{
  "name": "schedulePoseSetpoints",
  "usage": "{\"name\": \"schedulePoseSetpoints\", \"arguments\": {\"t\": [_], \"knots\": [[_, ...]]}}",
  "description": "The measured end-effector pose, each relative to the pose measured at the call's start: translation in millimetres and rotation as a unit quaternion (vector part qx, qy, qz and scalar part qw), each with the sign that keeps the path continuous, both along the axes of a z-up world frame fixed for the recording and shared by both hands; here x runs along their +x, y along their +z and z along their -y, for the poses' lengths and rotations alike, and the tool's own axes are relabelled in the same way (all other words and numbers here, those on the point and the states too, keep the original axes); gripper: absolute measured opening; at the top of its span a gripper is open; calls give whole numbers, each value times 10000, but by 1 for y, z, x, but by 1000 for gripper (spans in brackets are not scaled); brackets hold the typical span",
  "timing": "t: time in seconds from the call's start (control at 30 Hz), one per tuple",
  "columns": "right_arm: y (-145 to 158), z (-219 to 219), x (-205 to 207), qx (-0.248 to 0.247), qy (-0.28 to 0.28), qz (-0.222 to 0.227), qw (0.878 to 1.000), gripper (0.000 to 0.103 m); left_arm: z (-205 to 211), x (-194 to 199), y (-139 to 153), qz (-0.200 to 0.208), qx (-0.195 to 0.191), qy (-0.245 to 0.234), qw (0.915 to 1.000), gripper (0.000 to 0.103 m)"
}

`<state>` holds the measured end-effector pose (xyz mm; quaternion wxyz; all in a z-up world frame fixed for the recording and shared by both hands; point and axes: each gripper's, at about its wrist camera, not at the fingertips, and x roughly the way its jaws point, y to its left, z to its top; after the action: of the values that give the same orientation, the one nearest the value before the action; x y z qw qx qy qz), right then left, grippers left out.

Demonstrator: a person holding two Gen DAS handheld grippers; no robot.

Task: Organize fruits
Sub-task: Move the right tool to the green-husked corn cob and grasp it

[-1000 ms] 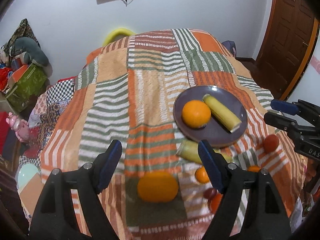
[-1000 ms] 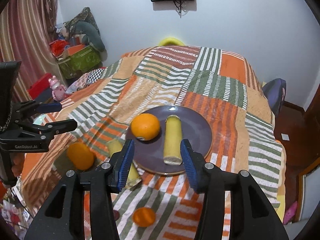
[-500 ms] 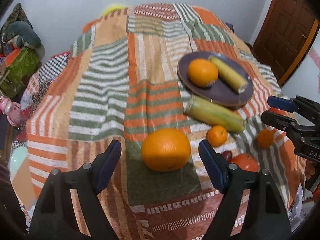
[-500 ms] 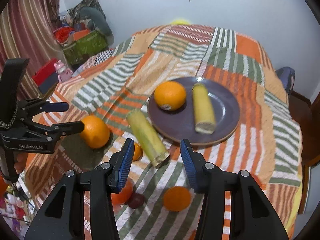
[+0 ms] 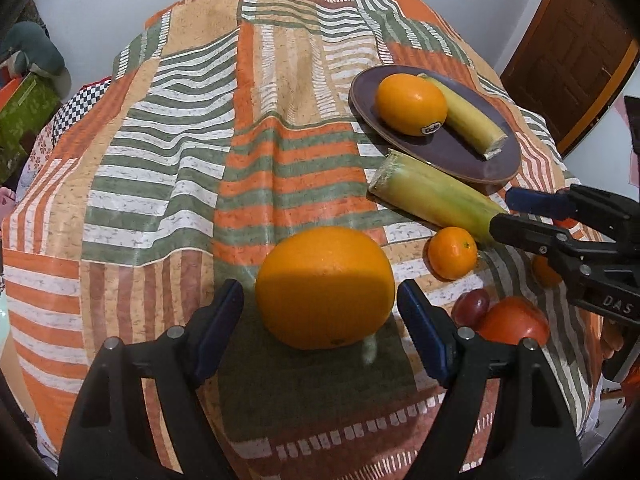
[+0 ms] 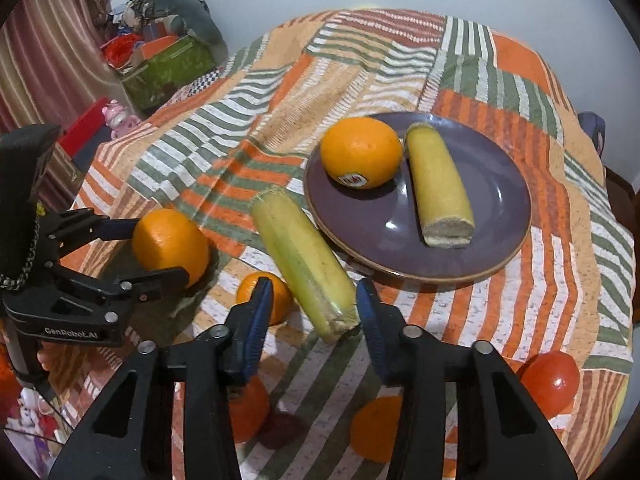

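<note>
1. Near the front edge of the table, under a striped patchwork cloth: left gripper with jaws spread wide either side of a large orange, just closing in a little, a sliver of gap left at each pad, no contact seen.
2. Further right along the same edge: right gripper with jaws half spread and just narrowing, straddling the near cut end of a green-yellow stalk; pads close beside it, touching or not cannot be told.
3. Long axis of the stalk running from the front edge up toward the purple plate, far end beside the plate rim.
4. On the plate, well in from the edge: a stickered orange and a yellow stalk piece, side by side, the piece's cut end toward the front.
5. Small mandarin partly hidden behind the right gripper's left jaw; a red tomato and more orange fruit by the front edge cut off behind the gripper frames.
</note>
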<state>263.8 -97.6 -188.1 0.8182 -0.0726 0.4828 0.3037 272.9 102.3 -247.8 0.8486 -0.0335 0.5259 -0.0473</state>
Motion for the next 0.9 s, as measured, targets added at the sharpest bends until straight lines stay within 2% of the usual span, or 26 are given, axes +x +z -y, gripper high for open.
{"name": "schedulePoseSetpoints", "arguments": {"t": [0.07,0.27,0.57,0.77,0.9], "knots": [[-4,3,1,-85,19,-25,10000,34,1,3,-2,-28,-46,-37,10000,70],[-16,-2,3,-373,238,-59,9990,35,4,4,-2,91,39,-42,9999,70],[-17,-3,14,-244,293,-195,9991,37,3,-7,0,21,54,-32,10000,70],[-19,-12,17,-462,532,-90,9975,42,8,-16,2,43,203,-44,9998,70],[-22,-17,19,-500,581,17,9971,41,6,-17,2,28,142,43,9999,70]]}}
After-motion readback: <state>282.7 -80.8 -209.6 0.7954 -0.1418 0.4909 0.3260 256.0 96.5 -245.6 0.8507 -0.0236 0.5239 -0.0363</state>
